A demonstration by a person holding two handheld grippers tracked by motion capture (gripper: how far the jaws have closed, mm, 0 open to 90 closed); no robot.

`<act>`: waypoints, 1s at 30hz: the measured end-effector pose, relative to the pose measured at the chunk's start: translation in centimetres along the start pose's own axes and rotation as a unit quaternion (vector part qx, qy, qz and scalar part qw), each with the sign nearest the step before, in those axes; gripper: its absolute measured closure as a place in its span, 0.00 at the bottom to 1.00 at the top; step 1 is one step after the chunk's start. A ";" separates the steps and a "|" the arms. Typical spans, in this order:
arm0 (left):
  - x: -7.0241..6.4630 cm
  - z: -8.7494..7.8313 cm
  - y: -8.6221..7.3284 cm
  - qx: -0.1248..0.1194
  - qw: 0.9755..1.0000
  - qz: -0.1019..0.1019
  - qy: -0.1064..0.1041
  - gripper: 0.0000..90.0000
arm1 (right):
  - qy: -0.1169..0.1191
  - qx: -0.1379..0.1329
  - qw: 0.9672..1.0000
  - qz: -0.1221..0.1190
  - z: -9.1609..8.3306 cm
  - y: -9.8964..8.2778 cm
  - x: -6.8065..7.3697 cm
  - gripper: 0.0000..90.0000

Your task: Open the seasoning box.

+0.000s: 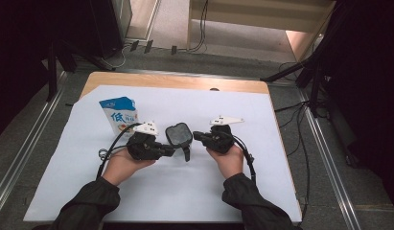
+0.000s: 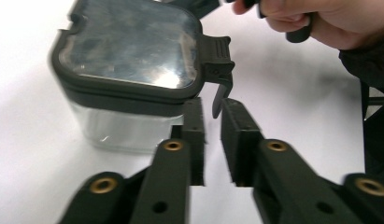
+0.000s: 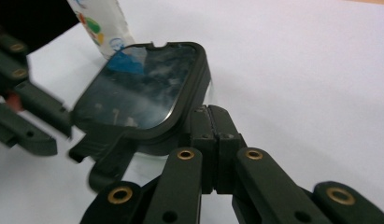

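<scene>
The clear square container with a dark grey clip-on lid (image 1: 178,133) stands mid-surface between the two grippers, one side latch (image 2: 221,79) flipped outward and hanging loose. The work in hand looks like unlatching the lid. The left gripper (image 2: 212,119) has its jaws slightly parted just under that latch, nothing pinched between them. The right gripper (image 3: 210,122) has its jaws pressed together against the container's wall, steadying it. Next would be freeing any remaining latch or lifting the lid. A blue-and-white milk carton (image 1: 119,115) stands behind on the white surface (image 1: 233,191).

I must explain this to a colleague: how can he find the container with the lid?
On the white sheet that covers the table, look between the two hands. The clear container stands there with a dark lid and a hanging side clasp, unlike the printed milk carton beside it.
</scene>
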State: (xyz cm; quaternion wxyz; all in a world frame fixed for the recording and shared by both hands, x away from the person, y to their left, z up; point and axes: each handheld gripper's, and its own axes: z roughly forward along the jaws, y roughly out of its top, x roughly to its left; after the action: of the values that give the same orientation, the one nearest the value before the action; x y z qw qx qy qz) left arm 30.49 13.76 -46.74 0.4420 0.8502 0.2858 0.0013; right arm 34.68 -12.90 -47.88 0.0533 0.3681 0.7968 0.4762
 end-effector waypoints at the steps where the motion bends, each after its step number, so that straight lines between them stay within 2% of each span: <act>1: 0.1 -0.3 0.0 0.001 1.000 0.001 -0.001 0.87 | 0.000 0.000 1.000 0.000 0.0 0.0 0.0 1.00; 5: 0.7 -1.3 -0.2 0.002 1.000 -0.003 -0.001 0.74 | 0.006 0.001 1.000 -0.010 -1.0 -0.4 0.7 1.00; 6: 0.9 -1.6 -0.3 -0.002 1.000 -0.010 -0.004 0.71 | 0.007 0.006 1.000 -0.015 -1.3 -0.7 1.0 1.00; 11: 1.4 -2.2 -0.4 -0.004 1.000 -0.014 -0.007 0.62 | 0.009 0.011 1.000 -0.016 -2.0 -1.1 1.7 1.00; 17: 2.3 -2.6 -0.5 -0.012 1.000 -0.023 0.000 0.50 | 0.016 0.014 1.000 -0.018 -2.7 -1.9 3.3 1.00; 18: 2.5 -2.7 -0.5 -0.014 1.000 -0.024 0.005 0.50 | 0.017 0.015 1.000 -0.020 -2.7 -2.0 3.4 1.00; 25: 3.2 -2.9 -0.5 -0.018 0.999 -0.030 0.003 0.47 | 0.022 0.018 0.999 -0.022 -2.5 -2.8 4.4 1.00; 30: 3.7 -2.8 -0.6 -0.017 0.999 -0.036 0.008 0.45 | 0.037 0.024 0.999 -0.028 -1.7 -3.3 5.6 1.00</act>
State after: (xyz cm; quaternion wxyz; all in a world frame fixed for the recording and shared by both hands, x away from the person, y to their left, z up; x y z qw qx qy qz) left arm 32.53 17.95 -46.38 0.4541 0.8317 0.3195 -0.0023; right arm 28.13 -11.46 -48.05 0.0284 0.3294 0.8191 0.4687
